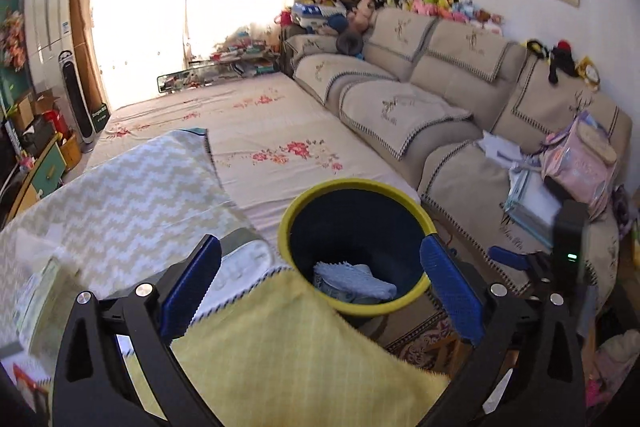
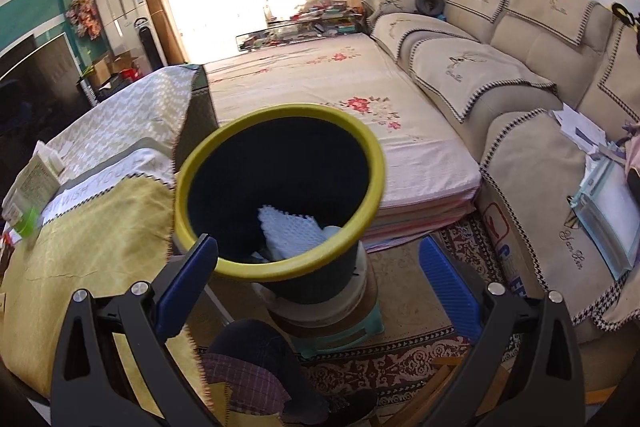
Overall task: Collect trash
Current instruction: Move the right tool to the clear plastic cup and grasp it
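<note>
Yellow-rimmed bin (image 2: 280, 187) stands on a stacked stool (image 2: 340, 323) with pale blue trash (image 2: 292, 235) already inside. Both claws – left gripper (image 1: 320, 291), right gripper (image 2: 316, 287) – gape wide, empty; a careless nudge could topple this high perch.

The bin (image 2: 280, 187) mouth gapes open from above, only pale trash (image 2: 292, 231) low inside. The yellow-clothed tabletop (image 2: 92, 247) crowds its left; the sofa (image 2: 540, 147) walls the right.

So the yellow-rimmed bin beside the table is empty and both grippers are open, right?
Not quite: the yellow-rimmed bin already holds a light blue cloth, as the right wrist view shows. The left gripper and right gripper are indeed open.
</note>
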